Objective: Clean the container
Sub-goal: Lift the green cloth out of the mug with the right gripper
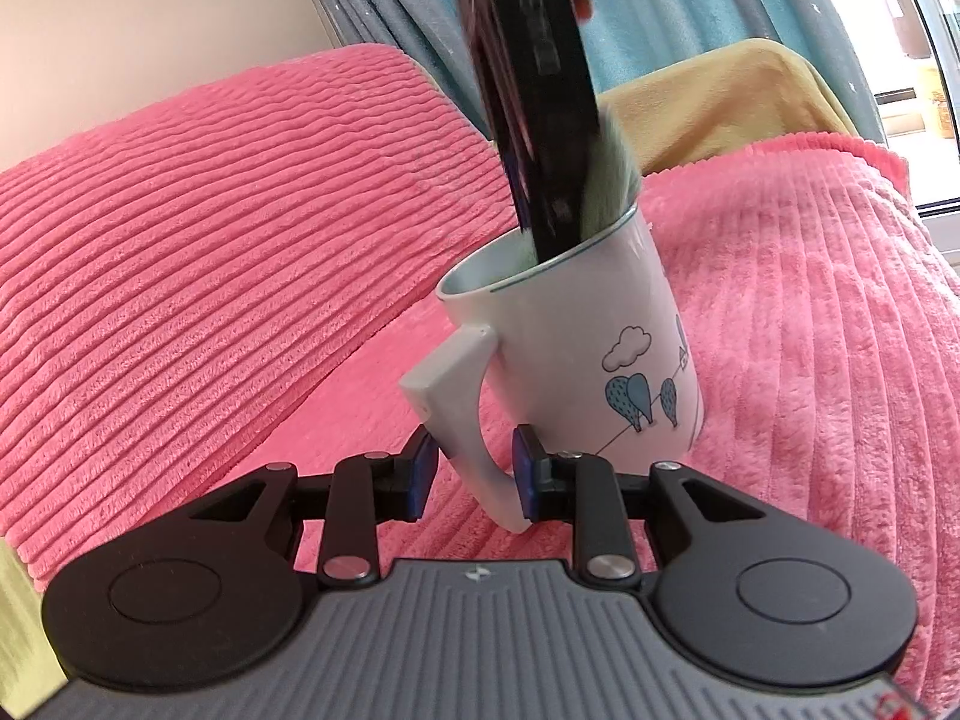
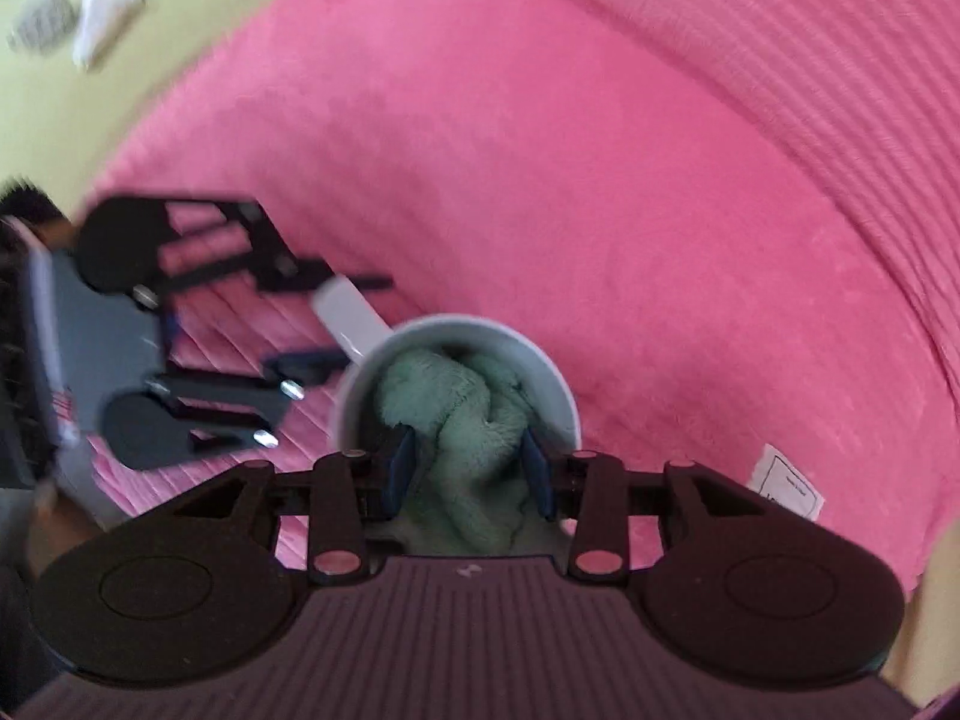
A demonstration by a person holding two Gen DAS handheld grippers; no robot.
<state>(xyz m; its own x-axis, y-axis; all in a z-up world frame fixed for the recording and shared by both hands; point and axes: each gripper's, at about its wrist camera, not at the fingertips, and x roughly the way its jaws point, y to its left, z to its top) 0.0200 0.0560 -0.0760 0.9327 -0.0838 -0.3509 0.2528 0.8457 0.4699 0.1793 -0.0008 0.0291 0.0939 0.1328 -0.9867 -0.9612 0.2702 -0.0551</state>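
A white ceramic mug with blue balloon drawings (image 1: 606, 354) stands upright on a pink ribbed blanket (image 1: 210, 228). The left gripper (image 1: 474, 468) has fingers parted around its handle (image 1: 462, 402), not visibly touching. The right gripper (image 2: 468, 468) pinches a fluffy green cloth (image 2: 462, 414) inside the mug.

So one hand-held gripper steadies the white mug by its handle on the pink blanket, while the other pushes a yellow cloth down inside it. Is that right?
Nearly. The cloth is pale green, not yellow, as the right wrist view shows. The rest holds: the left hand-held gripper brackets the handle of the white mug on the pink blanket, and the right hand-held gripper pushes the cloth inside.
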